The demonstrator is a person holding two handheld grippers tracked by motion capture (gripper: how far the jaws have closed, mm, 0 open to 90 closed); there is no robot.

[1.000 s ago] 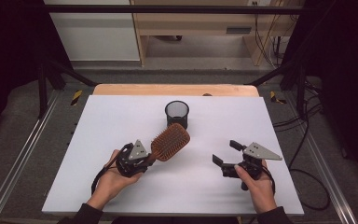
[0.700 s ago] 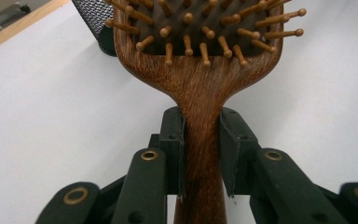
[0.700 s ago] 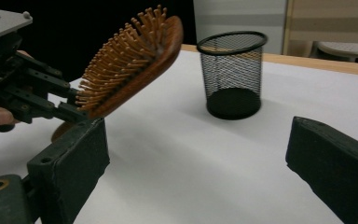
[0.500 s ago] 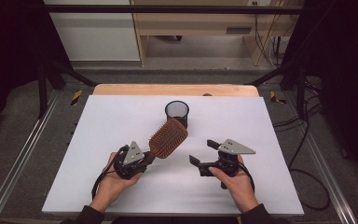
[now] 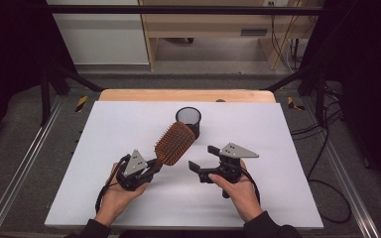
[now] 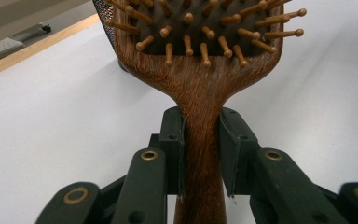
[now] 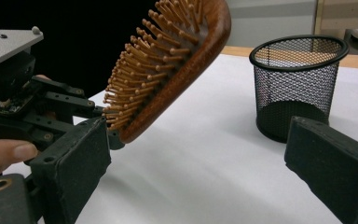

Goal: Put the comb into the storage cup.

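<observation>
Brush (image 5: 174, 143) handle sits clamped between the left gripper (image 6: 200, 154) pads, head raised over the table (image 5: 287, 148) near the cup (image 5: 188, 119). Brown wood, pegged bristles. Right gripper (image 5: 201, 158) gapes beside it, grasping nothing.

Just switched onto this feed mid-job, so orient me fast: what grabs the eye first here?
The wooden paddle hairbrush, held up off the white table near its middle, its handle clamped in the left tool. Just beyond it stands a black mesh cup, upright and empty as far as the right gripper view shows. The right tool is to the brush's right, jaws wide open and pointing at it.
</observation>
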